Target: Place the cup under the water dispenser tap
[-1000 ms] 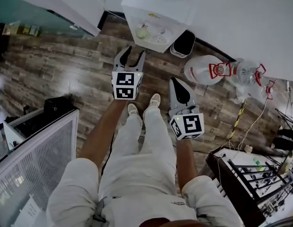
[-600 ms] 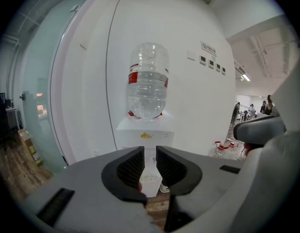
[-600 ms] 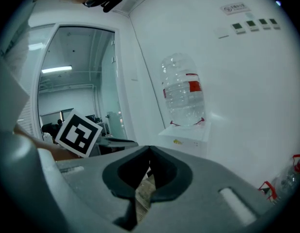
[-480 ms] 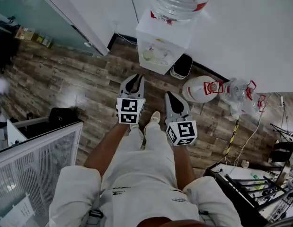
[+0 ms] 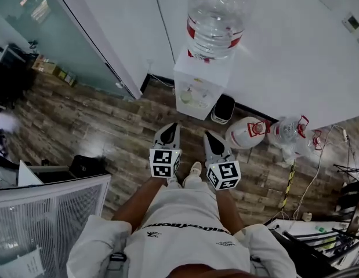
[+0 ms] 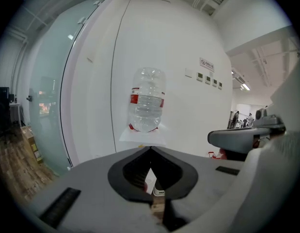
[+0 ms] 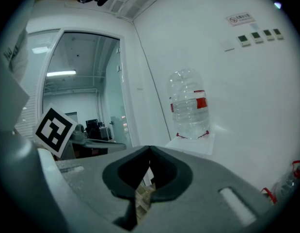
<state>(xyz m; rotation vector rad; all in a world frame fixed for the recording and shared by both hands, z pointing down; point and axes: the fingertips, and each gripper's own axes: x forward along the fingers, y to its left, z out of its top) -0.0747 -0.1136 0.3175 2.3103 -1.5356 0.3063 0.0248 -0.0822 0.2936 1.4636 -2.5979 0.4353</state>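
Note:
The white water dispenser (image 5: 198, 91) stands against the wall with a clear bottle (image 5: 217, 16) on top. A pale green cup (image 5: 187, 97) seems to sit in its tap recess, too small to be sure. My left gripper (image 5: 171, 127) hangs over the wooden floor short of the dispenser; its jaws have just closed, tips together, nothing between them. My right gripper (image 5: 207, 135) hangs beside it, shut and empty. In the left gripper view the closed tips (image 6: 150, 148) point at the bottle (image 6: 146, 99). In the right gripper view the closed tips (image 7: 150, 149) also face the bottle (image 7: 189, 106).
A black bin (image 5: 224, 109) stands right of the dispenser, and two spare water bottles (image 5: 247, 133) lie on the floor beyond it. A glass partition (image 5: 46, 33) runs along the left. A white mesh cabinet (image 5: 46, 213) is at lower left, a black rack (image 5: 318, 248) at lower right.
The left gripper's jaws went from open to shut. Both grippers rose, and the head view tilted up so the whole dispenser bottle and more wall came into view.

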